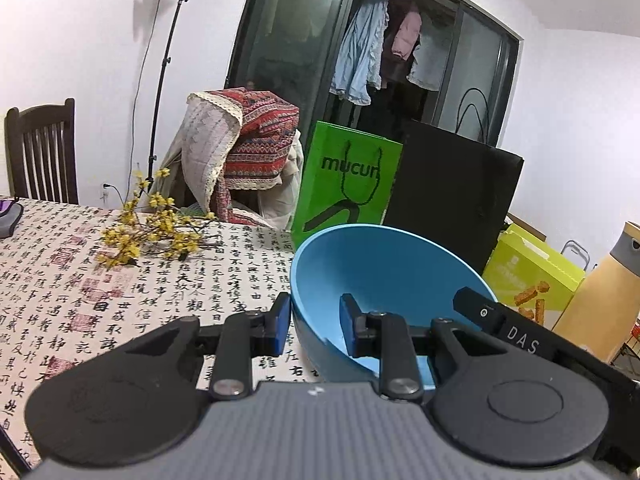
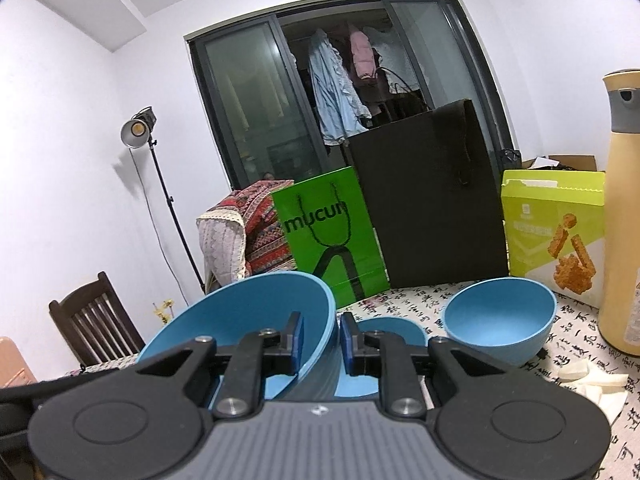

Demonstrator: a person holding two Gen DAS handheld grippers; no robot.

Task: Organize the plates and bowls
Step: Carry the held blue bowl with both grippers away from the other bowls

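- The big blue bowl (image 2: 240, 312) is the one in play, carried tilted between both tools. It hangs over the right part of the table (image 1: 80, 280), near the far edge, where a green bag (image 1: 348, 184) and a black bag (image 1: 452, 188) stand.
- Left gripper (image 1: 314, 326) pinches the bowl's left rim, one pad outside the wall, one inside.
- Right gripper (image 2: 320, 344) pinches the opposite rim the same way, wall sandwiched between the blue pads (image 2: 298, 344).
- My read: this is a two-handed carry toward a stack, and the trick is keeping both hands in step so the rim neither twists nor slips.
- Medium blue bowl (image 2: 500, 320) sits upright toward the table's right edge, just left of the tall yellow bottle (image 2: 624, 216) and in front of the snack box (image 2: 556, 232).
- Small blue bowl (image 2: 394, 326) peeks out right behind the right-hand pad, between the other two bowls.
- Largest should go down first, I'd say: level it before lowering, and steer clear of the bowl beneath.
- Ease both grips off together once it rests; letting one go early would tip it.
- Yellow flowers (image 1: 152, 232) lie well apart, toward the table's far left.
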